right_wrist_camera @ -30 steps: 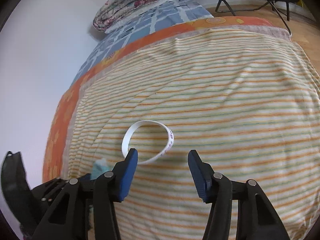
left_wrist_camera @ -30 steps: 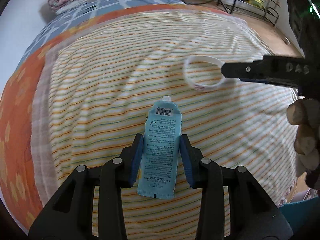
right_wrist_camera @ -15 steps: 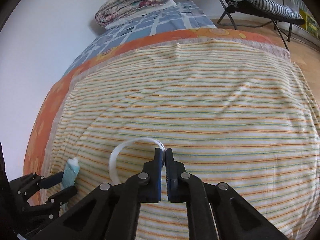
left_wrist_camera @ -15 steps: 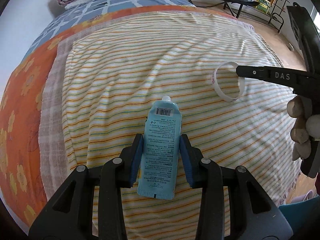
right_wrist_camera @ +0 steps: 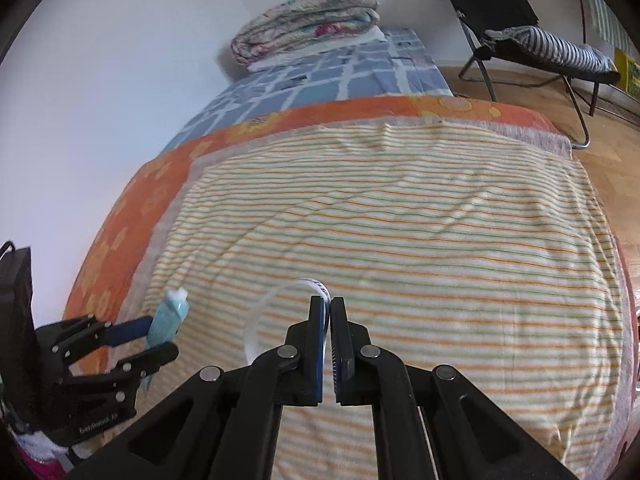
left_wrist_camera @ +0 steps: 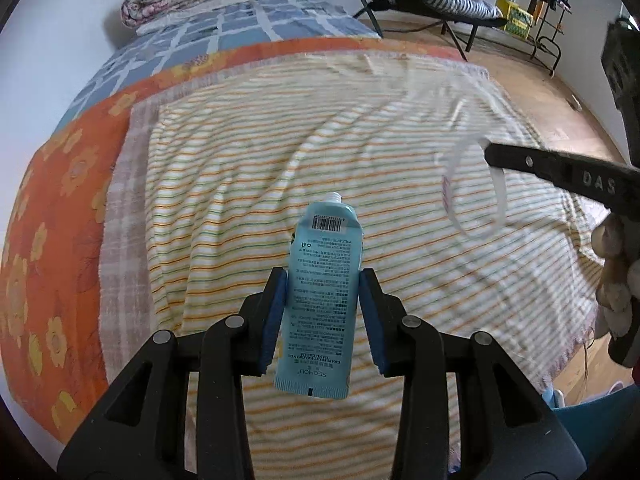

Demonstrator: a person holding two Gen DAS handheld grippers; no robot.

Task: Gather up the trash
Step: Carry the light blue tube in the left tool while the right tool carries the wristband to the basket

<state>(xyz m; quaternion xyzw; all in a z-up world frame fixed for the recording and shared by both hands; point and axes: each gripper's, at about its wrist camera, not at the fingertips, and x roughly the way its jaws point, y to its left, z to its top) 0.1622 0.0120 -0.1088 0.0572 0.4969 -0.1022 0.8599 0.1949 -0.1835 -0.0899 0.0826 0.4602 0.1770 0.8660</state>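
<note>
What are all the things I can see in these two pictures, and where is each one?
tube: one, light blue, clamped in the left gripper above the bed
ring: one, white plastic band, pinched by the right gripper
striped blanket: one, cream with orange and green lines, spread over the bed
orange sheet: one, yellow flowers, under the blanket
checked cover: one, blue, far end of the bed
folded quilt: one, floral, on the far end
folding chair: one, black, on the wooden floor
left gripper: black, blue pads
right gripper: black, shut
hand: one, holding the right gripper
</note>
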